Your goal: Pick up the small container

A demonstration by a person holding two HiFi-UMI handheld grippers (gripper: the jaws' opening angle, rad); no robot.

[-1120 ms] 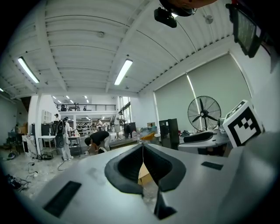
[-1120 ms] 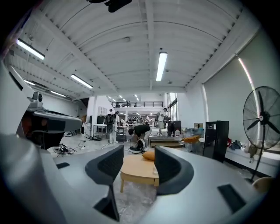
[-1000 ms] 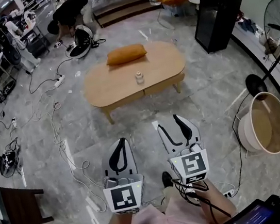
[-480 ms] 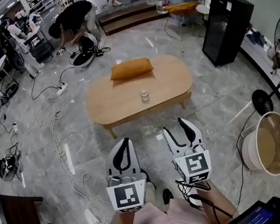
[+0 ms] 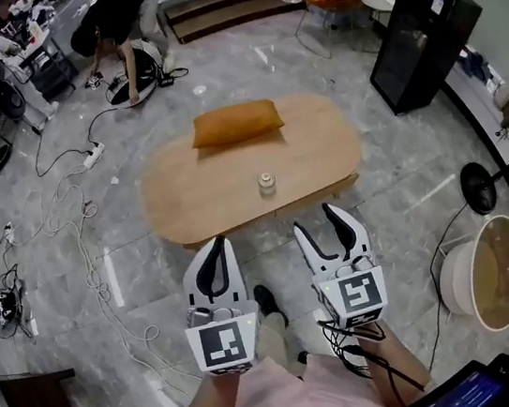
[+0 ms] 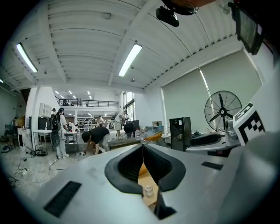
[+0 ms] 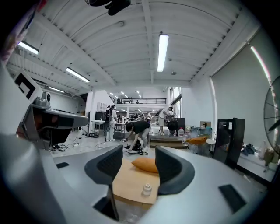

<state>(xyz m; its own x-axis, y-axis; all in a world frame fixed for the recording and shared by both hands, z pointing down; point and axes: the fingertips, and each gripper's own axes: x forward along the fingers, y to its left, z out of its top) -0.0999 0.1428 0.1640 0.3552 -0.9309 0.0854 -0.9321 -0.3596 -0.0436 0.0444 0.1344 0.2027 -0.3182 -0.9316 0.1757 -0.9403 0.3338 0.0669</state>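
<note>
The small container (image 5: pixel 267 184) is a pale little jar with a lid. It stands near the middle of the oval wooden coffee table (image 5: pixel 187 194), a short way in from its near edge. It also shows in the left gripper view (image 6: pixel 148 190) and in the right gripper view (image 7: pixel 146 189). My left gripper (image 5: pixel 214 251) is shut with nothing in it, held over the floor just short of the table. My right gripper (image 5: pixel 321 221) is open and empty, beside the left one, well short of the container.
An orange cushion (image 5: pixel 236 122) lies at the table's far side. A black cabinet (image 5: pixel 422 38) stands at the right, a round tub (image 5: pixel 493 274) at the lower right. Cables (image 5: pixel 94 269) trail over the marble floor at the left. A person (image 5: pixel 118 19) bends down beyond the table.
I have come closer to the table: it looms larger and lower in the head view. Both grippers keep their pose, their tips now almost at the table's near edge.
</note>
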